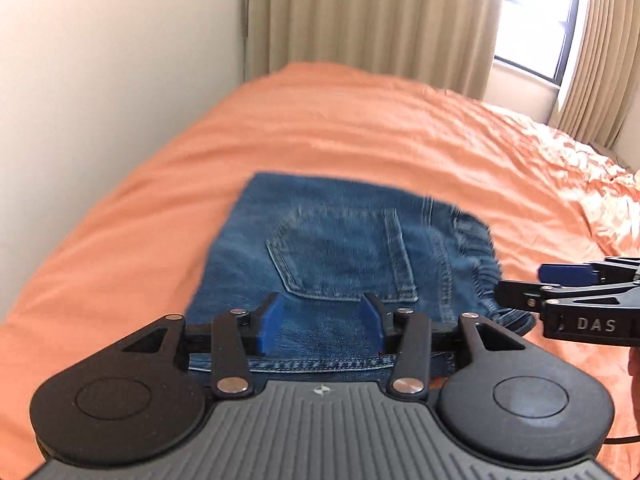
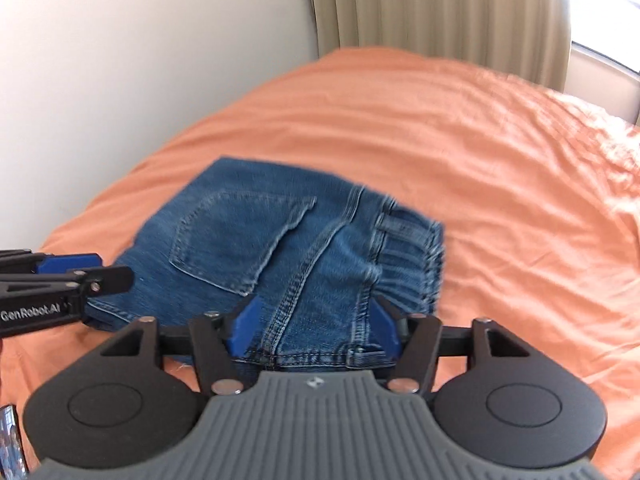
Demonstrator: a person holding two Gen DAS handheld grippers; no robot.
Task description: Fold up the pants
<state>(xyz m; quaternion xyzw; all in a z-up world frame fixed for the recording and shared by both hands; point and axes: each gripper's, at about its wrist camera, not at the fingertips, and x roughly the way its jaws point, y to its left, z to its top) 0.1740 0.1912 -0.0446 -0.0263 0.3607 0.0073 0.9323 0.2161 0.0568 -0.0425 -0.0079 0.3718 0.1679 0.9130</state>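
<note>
Folded blue jeans [image 1: 344,240] lie on the orange bed sheet [image 1: 360,128], back pocket up and elastic waistband to the right. My left gripper [image 1: 323,322] hovers over the near edge of the jeans, its blue pads apart and nothing pinched between them. The right gripper [image 1: 532,286] shows at the right edge of this view, beside the waistband. In the right wrist view the jeans [image 2: 280,240] lie the same way. My right gripper [image 2: 315,330] stands open over their near hem and centre seam. The left gripper [image 2: 102,270] reaches in from the left.
A white wall [image 1: 100,60] runs along the bed's left side. Beige curtains [image 1: 360,12] and a bright window [image 1: 536,20] stand behind the bed. The sheet [image 2: 480,140] is rumpled towards the far right. A hand [image 1: 634,364] shows at the right edge.
</note>
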